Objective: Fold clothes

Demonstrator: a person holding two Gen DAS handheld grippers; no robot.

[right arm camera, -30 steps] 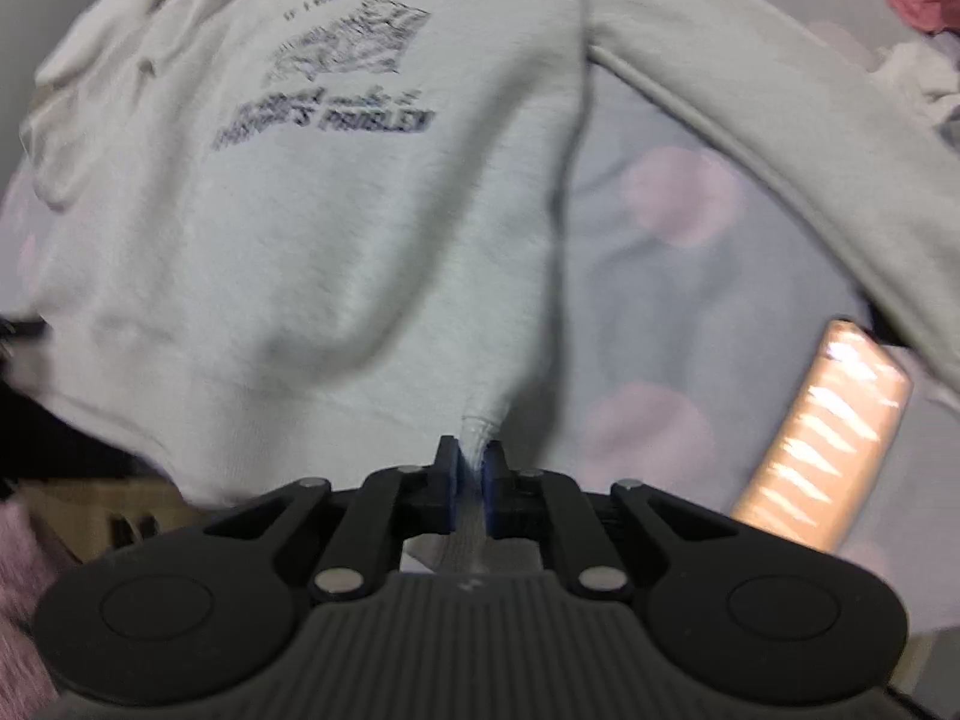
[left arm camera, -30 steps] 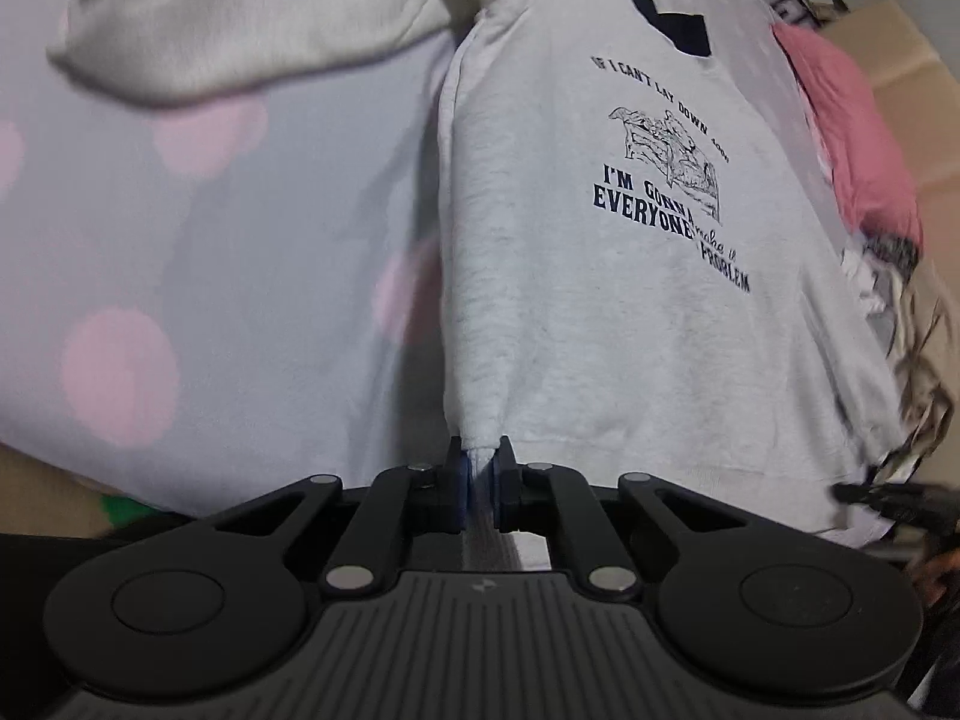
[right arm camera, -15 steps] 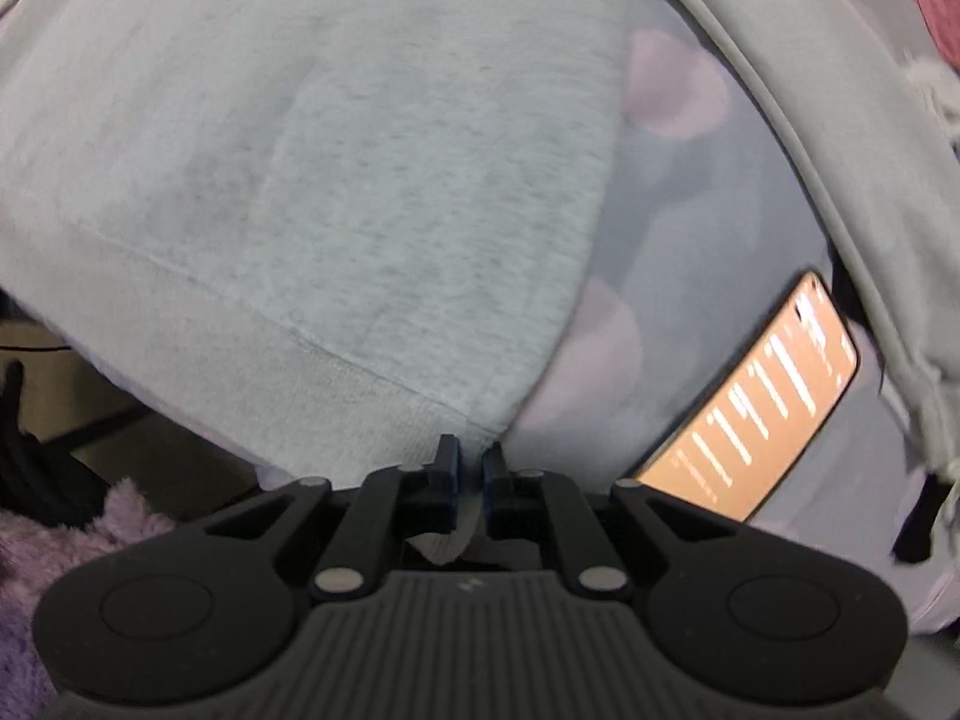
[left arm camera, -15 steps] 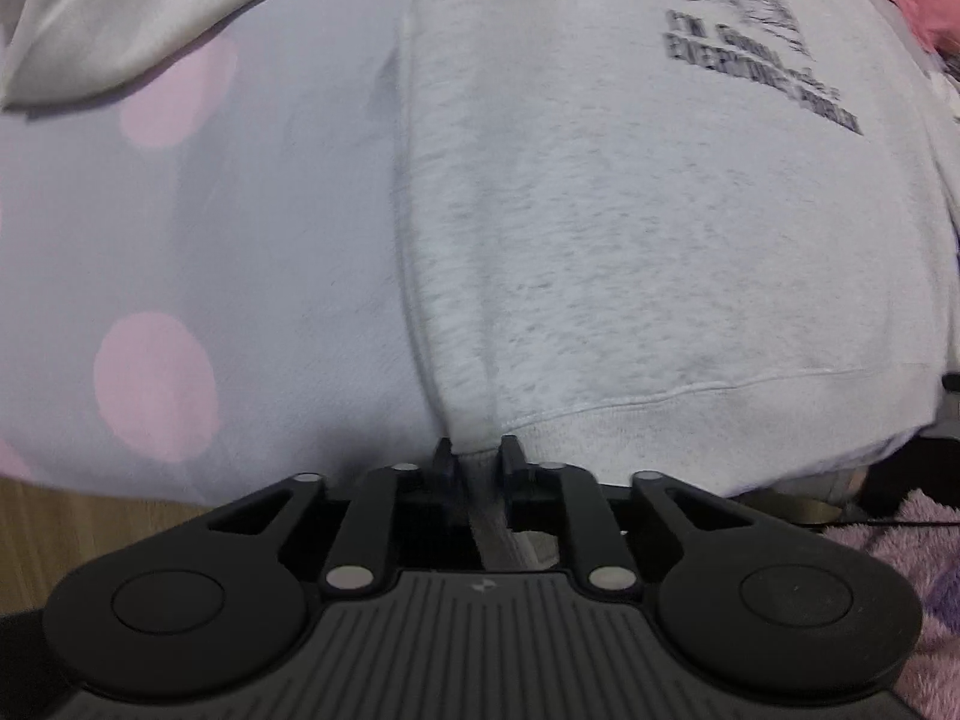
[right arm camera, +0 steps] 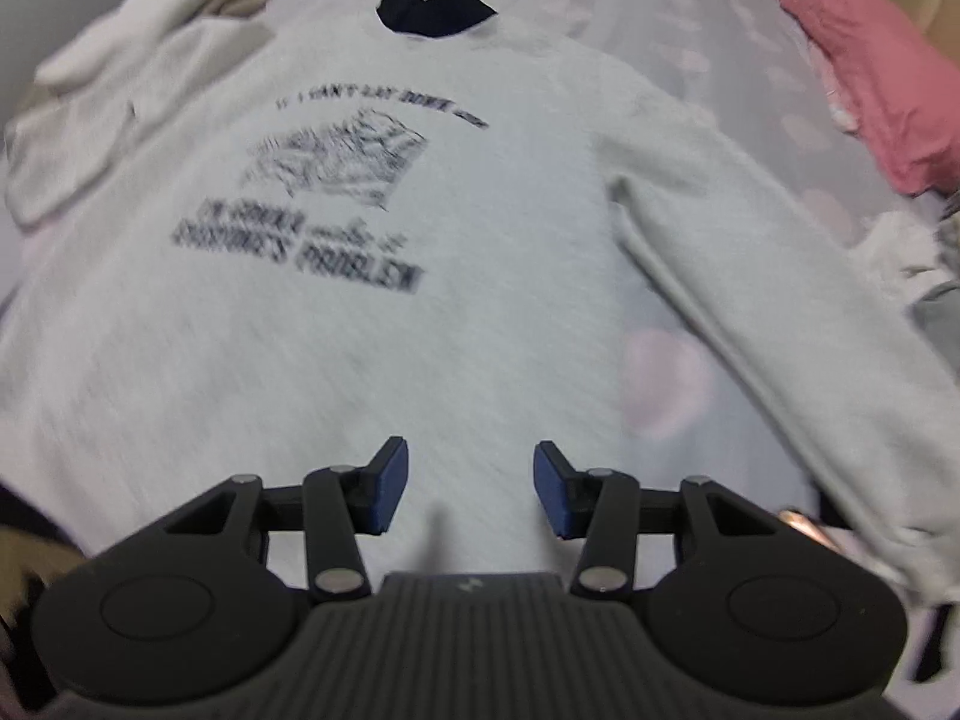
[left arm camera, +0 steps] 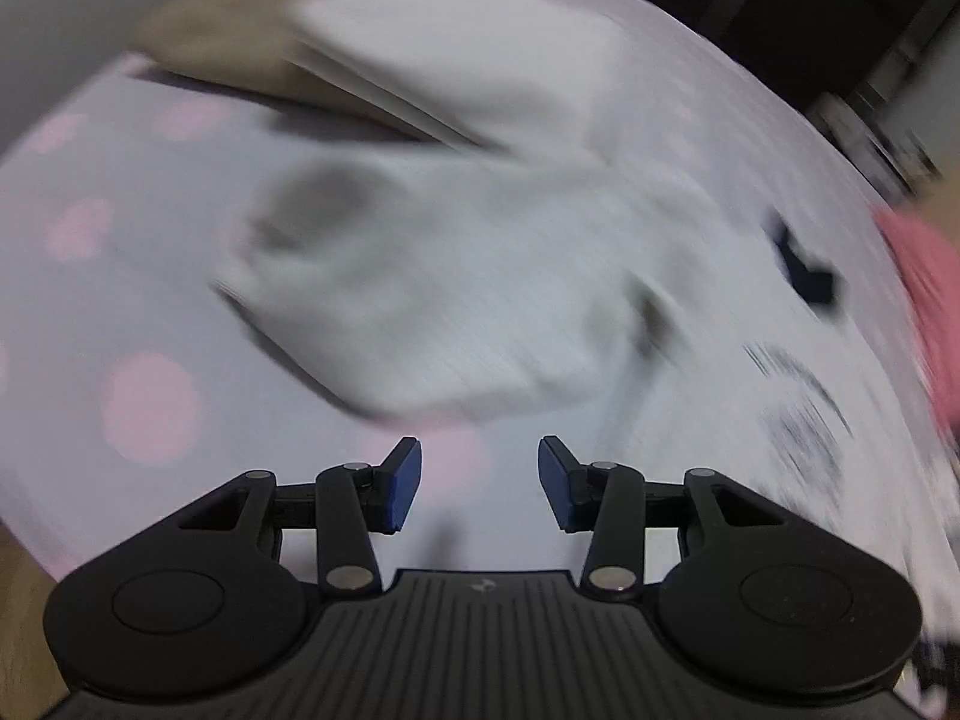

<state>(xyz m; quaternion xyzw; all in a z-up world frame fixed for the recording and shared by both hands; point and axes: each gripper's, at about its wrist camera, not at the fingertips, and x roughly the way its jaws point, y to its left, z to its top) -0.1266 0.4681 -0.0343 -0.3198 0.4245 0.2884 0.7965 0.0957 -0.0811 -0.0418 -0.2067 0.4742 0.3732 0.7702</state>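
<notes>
A light grey sweatshirt (right arm camera: 336, 312) with dark printed text lies face up and spread flat on the bed. Its right sleeve (right arm camera: 774, 312) stretches out to the right. My right gripper (right arm camera: 471, 489) is open and empty above the lower front of the sweatshirt. In the blurred left wrist view my left gripper (left arm camera: 479, 492) is open and empty above the sheet, just short of the sweatshirt's left sleeve (left arm camera: 432, 288). The printed chest (left arm camera: 798, 414) shows at the right of that view.
The bed sheet (left arm camera: 90, 312) is pale lilac with pink dots. A pink garment (right arm camera: 882, 102) lies at the far right, with white cloth (right arm camera: 900, 246) below it. A folded white garment (left arm camera: 456, 60) lies beyond the left sleeve. A lit phone edge (right arm camera: 801, 519) shows at lower right.
Both grippers have let go of the sweatshirt hem and opened. The sweatshirt now lies flat. Both grippers have lifted and moved forward; the left one has swung toward the left sleeve.
</notes>
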